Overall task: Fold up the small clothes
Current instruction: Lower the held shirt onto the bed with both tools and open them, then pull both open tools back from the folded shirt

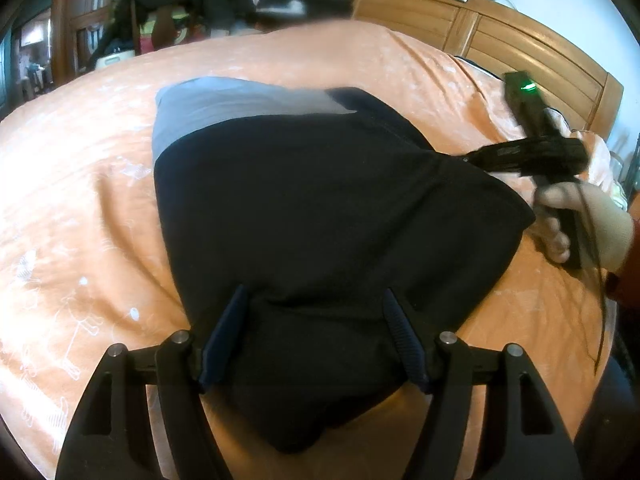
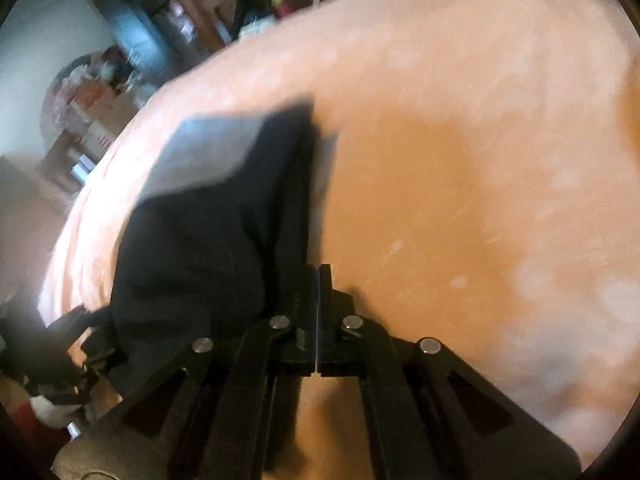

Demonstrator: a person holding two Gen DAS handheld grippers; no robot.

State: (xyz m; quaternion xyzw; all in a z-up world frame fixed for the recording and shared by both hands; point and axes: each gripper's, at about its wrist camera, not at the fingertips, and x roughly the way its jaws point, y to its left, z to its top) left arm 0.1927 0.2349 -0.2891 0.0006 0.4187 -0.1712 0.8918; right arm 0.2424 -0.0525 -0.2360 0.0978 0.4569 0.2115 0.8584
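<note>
My left gripper straddles the shorts, fingers spread; right gripper pinched shut, seemingly empty. I'd flatten before creasing.

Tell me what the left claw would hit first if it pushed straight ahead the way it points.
The black garment. The left claw is open with its fingers astride the near fold, so going forward likely presses into that cloth at once, with the orange bedsheet underneath. Depth is unclear.

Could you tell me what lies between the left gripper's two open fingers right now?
In the left wrist view, the black garment fills the gap of the left gripper; its near folded edge lies between the fingers on the orange bedsheet.
</note>
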